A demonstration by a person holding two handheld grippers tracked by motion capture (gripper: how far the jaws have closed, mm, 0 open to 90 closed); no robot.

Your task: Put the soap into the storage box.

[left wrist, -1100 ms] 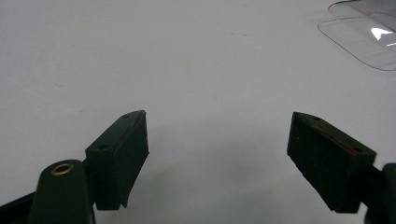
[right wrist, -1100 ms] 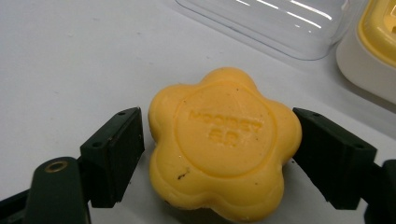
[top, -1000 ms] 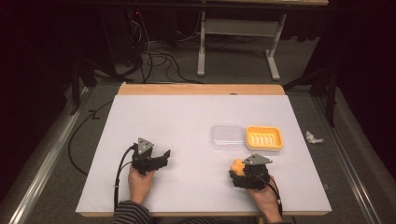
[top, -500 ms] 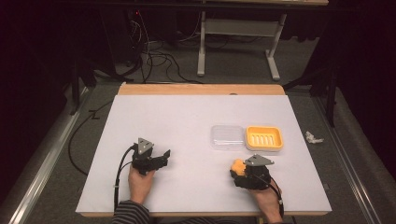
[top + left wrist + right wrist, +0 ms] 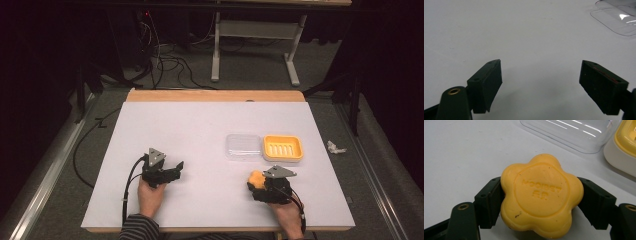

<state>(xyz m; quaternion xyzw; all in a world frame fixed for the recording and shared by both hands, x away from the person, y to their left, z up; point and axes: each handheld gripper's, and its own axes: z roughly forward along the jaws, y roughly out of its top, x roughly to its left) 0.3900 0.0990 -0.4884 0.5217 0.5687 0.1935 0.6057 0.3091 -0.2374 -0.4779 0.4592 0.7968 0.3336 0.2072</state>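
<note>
Right gripper view: right tongs [image 5: 541,202] clamped on a yellow flower-shaped soap [image 5: 540,195], one black pad against each flank, embossed face turned up, underside on the white tabletop [image 5: 461,152]. Jaws just closed in from a wider gape, soap between them throughout. Beyond the soap, a clear plastic lid [image 5: 571,132] lying flat, and next to it at the far right the corner of a yellow soap dish [image 5: 624,142].

High view: right tongs [image 5: 256,184] low at the near right of the tabletop [image 5: 200,130], soap [image 5: 255,178] peeking out orange at their left tip, grey three-cornered plate on top, hand [image 5: 287,217] behind. Compared with a second ago, same spot on the tabletop for hand and soap alike; narrower gape the sole difference. Soap well short of the dish [image 5: 283,148], near but apart from it; lid [image 5: 243,146] touching the dish's left side, both unmoved.

Left tongs [image 5: 179,167] near the left front, gaping, nothing between, resting in the same place as before, hand [image 5: 150,192] and striped sleeve [image 5: 139,231] below.

Left gripper view: left tongs [image 5: 540,85] wide apart over bare tabletop [image 5: 511,30], edge of the clear lid [image 5: 616,22] at upper right.

Off the tabletop at right, a crumpled white scrap [image 5: 335,148] on the floor.
</note>
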